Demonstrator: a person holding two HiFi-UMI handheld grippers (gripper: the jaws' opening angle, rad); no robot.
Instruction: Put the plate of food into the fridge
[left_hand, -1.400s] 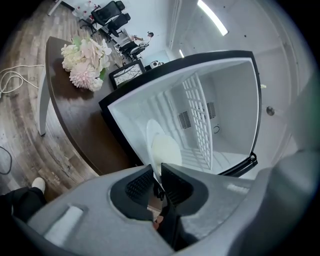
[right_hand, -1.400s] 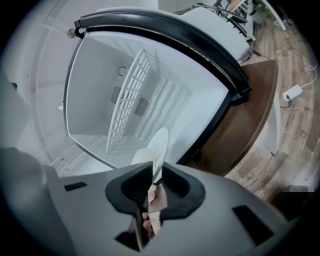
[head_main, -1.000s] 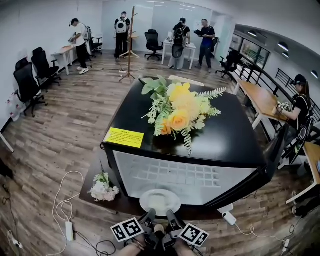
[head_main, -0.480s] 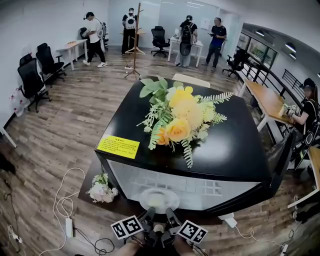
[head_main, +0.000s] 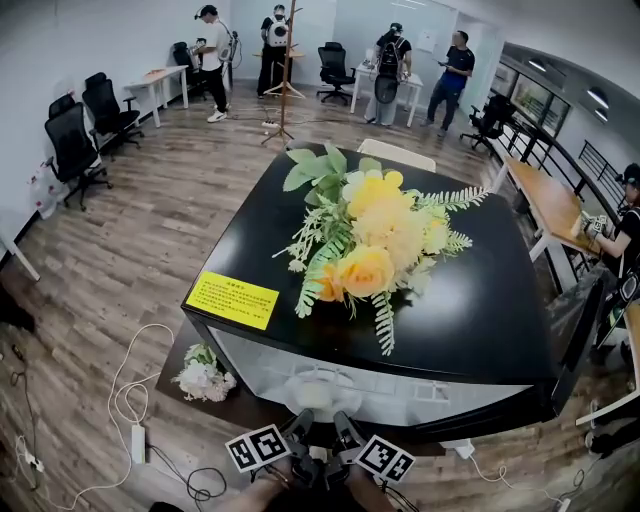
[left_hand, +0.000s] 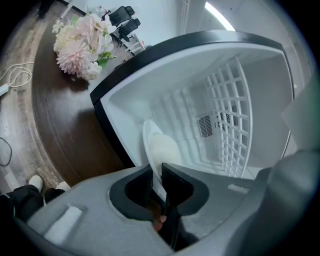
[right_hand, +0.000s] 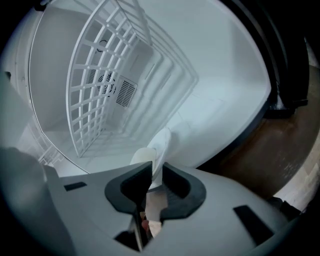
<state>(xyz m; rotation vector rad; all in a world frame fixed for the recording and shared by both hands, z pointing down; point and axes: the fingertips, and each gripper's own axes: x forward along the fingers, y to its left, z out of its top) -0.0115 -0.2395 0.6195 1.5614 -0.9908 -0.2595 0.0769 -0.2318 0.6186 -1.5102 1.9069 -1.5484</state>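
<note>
A white plate (head_main: 322, 383) with a pale lump of food (left_hand: 168, 150) is held level, its far part inside the white cavity of the black fridge (head_main: 480, 300). My left gripper (head_main: 298, 432) is shut on the plate's near rim (left_hand: 158, 176), and my right gripper (head_main: 346, 432) is shut on the same rim (right_hand: 156, 172) just beside it. In the right gripper view the plate (right_hand: 160, 145) shows edge-on over the fridge floor. A white wire shelf (right_hand: 95, 85) hangs above the plate inside the fridge (left_hand: 125, 95).
A big bunch of yellow flowers (head_main: 375, 235) and a yellow label (head_main: 232, 299) lie on the fridge top. The fridge door (head_main: 578, 320) stands open at the right. A small flower bunch (head_main: 205, 378) rests on the dark platform (left_hand: 65, 125). Cables and a power strip (head_main: 137, 440) cross the floor.
Both grippers have carried the plate forward, from in front of the fridge opening to partly inside it. The head view has come closer over the fridge top.
</note>
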